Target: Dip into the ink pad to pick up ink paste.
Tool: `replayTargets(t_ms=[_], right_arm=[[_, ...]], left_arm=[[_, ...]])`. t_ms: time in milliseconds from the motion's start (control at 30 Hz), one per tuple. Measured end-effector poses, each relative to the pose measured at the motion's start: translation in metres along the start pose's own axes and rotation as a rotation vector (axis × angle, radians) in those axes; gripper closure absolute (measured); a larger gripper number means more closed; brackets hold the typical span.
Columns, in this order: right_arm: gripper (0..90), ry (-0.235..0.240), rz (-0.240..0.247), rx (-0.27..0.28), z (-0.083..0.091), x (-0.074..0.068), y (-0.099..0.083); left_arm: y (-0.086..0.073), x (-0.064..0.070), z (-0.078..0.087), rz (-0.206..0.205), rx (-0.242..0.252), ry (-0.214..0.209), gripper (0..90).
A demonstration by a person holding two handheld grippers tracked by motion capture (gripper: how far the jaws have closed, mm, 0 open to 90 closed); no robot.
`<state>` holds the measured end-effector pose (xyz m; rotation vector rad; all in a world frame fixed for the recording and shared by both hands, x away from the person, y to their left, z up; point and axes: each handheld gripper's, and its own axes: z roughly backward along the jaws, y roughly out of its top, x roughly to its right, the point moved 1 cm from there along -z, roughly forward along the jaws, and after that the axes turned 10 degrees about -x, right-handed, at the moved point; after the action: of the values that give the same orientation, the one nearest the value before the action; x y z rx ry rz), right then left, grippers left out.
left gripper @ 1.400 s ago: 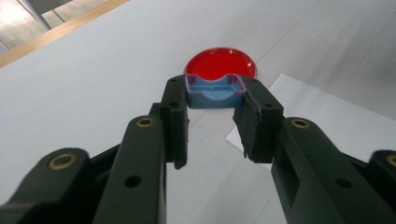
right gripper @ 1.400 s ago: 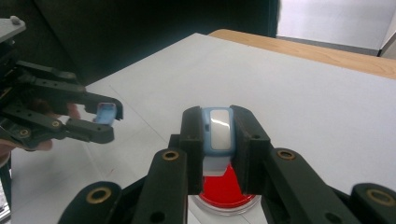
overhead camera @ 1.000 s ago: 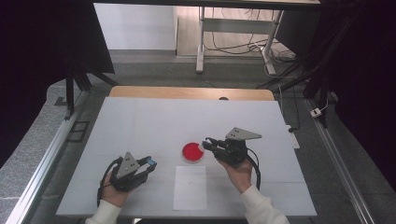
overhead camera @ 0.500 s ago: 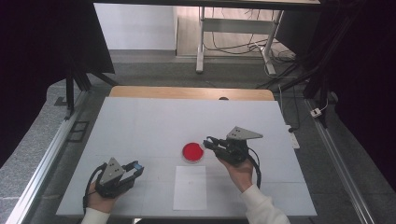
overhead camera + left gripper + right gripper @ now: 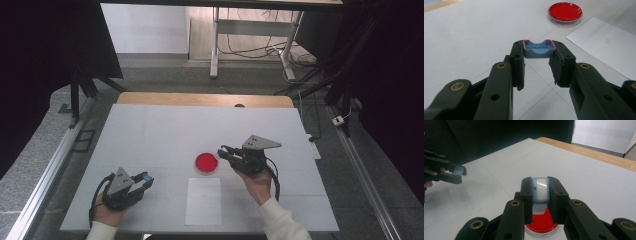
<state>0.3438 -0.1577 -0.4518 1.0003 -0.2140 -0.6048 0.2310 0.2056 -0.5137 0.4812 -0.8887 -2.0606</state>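
Leftward and back toward the person goes the left gripper (image 5: pixel 142 178) since a second ago, now low near the counter's (image 5: pixel 165 130) front-left corner, while the right gripper (image 5: pixel 226 152) stays just beside the dish. Two blue pieces in play, one per gripper. Left jaws are part open, closed on the sides of a blue cap (image 5: pixel 539 49), its hollow side up, held level across the jaws. Right jaws are nearly closed, pinching a blue case (image 5: pixel 540 190) with a pale window, long axis running along the jaws, away from the camera. One red petri dish (image 5: pixel 206 163) sits mid-counter, right under the case in the right gripper view. One white sheet (image 5: pixel 203 200) lies just in front of the dish, apart from it. Plenty of bare counter behind and to the left; the left hand (image 5: pixel 107 212) sits close to the front edge.
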Motion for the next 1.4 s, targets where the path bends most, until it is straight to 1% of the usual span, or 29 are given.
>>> replayTargets(t_ms=[133,200,300,433,533,600,667,700,767,800,933,1067,1133,1233,1333,1400], right_arm=[[75.0,0.000,0.009,0.000,-0.001,0.000,0.003],[75.0,0.004,0.015,-0.001,0.000,0.001,0.005],[75.1,0.027,-0.007,0.001,0.000,0.004,0.005],[75.1,0.056,-0.029,-0.006,-0.002,0.007,0.003],[75.1,0.053,-0.021,-0.029,-0.008,0.008,0.000],[75.0,0.040,-0.003,-0.046,-0.012,0.008,-0.001],[75.1,0.029,0.011,-0.061,-0.015,0.009,-0.001],[75.1,0.023,0.011,-0.064,-0.017,0.010,-0.001],[75.1,0.029,-0.003,-0.066,-0.022,0.011,0.000],[75.1,0.027,-0.003,-0.072,-0.024,0.011,0.000],[75.1,0.011,0.025,-0.110,-0.032,0.008,-0.001],[75.1,0.004,0.048,-0.121,-0.038,0.005,0.001],[75.1,0.011,0.049,-0.126,-0.040,0.005,0.002],[75.1,0.009,0.059,-0.143,-0.045,0.005,0.000],[75.1,0.012,0.066,-0.156,-0.050,0.006,0.002],[75.1,0.018,0.069,-0.179,-0.054,0.006,0.002]], left_arm=[[0.001,-0.001,-0.005,-0.007,-0.008,-0.020,64.9],[0.002,-0.004,-0.007,-0.001,-0.006,-0.029,64.9],[0.006,-0.007,-0.009,0.007,-0.004,-0.038,65.0],[0.011,-0.010,-0.012,-0.001,-0.004,-0.043,64.9],[0.012,-0.012,-0.012,0.014,-0.002,-0.049,65.0],[0.010,-0.011,-0.013,0.008,-0.007,-0.046,64.9],[0.008,-0.010,-0.013,0.011,-0.006,-0.050,64.9],[0.007,-0.010,-0.013,0.016,-0.005,-0.055,64.9],[0.006,-0.010,-0.012,0.009,-0.003,-0.060,64.9],[0.006,-0.009,-0.012,0.008,0.000,-0.061,64.9],[0.003,-0.008,-0.008,0.011,0.009,-0.065,65.0],[0.001,-0.006,-0.006,0.004,0.007,-0.055,65.0],[0.001,-0.006,-0.006,0.007,0.008,-0.054,65.0],[0.003,-0.006,-0.007,0.006,0.010,-0.051,65.0],[0.002,-0.005,-0.008,-0.001,0.001,-0.049,65.0],[0.001,-0.005,-0.007,-0.002,0.000,-0.044,65.0]])
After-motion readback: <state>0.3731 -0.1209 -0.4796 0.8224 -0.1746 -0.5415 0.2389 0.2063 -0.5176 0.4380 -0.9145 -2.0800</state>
